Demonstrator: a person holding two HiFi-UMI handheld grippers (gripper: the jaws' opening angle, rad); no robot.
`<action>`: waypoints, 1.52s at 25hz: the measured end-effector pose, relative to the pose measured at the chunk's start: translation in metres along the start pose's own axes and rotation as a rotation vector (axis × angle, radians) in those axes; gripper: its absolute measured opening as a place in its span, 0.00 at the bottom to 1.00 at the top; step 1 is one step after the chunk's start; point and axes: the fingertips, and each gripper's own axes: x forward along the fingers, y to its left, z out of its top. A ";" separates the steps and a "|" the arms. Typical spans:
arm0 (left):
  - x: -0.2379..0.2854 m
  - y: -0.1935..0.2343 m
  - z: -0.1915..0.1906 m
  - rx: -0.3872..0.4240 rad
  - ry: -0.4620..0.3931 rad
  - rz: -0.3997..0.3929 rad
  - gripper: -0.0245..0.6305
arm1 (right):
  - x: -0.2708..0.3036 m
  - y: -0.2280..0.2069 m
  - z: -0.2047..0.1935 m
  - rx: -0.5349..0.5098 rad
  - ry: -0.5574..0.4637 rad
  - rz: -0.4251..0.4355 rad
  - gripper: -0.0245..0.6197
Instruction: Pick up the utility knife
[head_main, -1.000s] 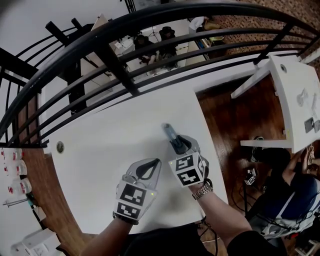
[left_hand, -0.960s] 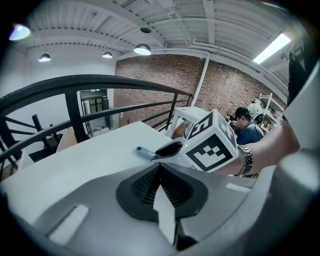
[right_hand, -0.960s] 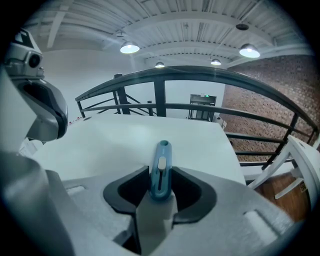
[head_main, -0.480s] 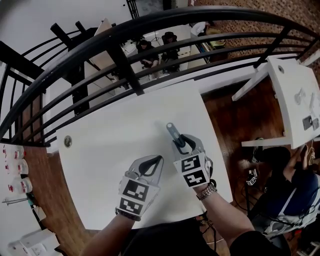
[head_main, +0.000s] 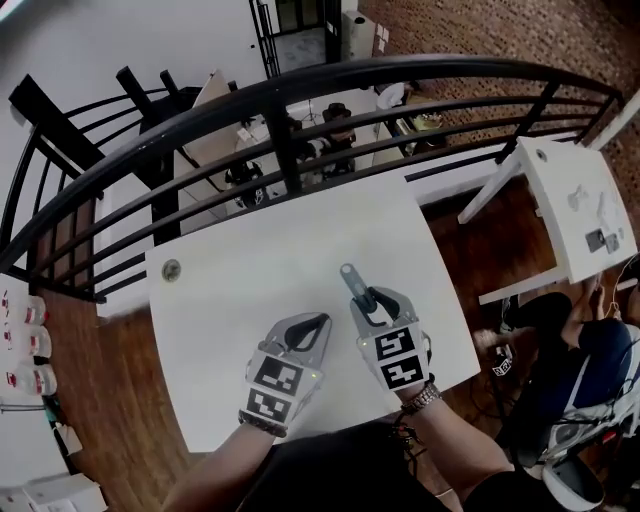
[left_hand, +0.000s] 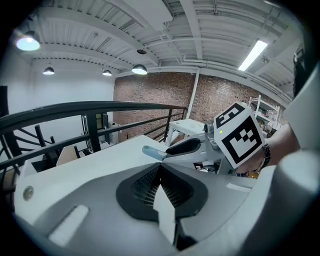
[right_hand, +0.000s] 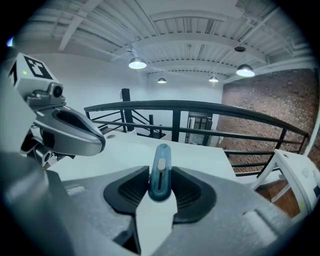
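White table (head_main: 230, 300): centre of head view, round fitting (head_main: 171, 269) near its upper-left corner. Black railing (head_main: 300, 95) arcs behind it; wood floor (head_main: 110, 370) lower left. Right gripper (head_main: 372, 298): pinching blue utility knife (head_main: 350, 277), centre-right. Left gripper (head_main: 318, 322): jaws pressed together, nothing between.
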 end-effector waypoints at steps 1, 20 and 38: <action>-0.011 0.000 -0.004 0.003 -0.010 -0.002 0.06 | -0.007 0.011 0.001 0.000 -0.006 -0.004 0.24; -0.135 -0.029 -0.066 0.040 -0.084 -0.025 0.06 | -0.100 0.145 -0.025 0.028 -0.044 0.001 0.24; -0.119 -0.074 -0.068 0.031 -0.083 0.020 0.06 | -0.135 0.134 -0.047 -0.029 -0.045 0.075 0.24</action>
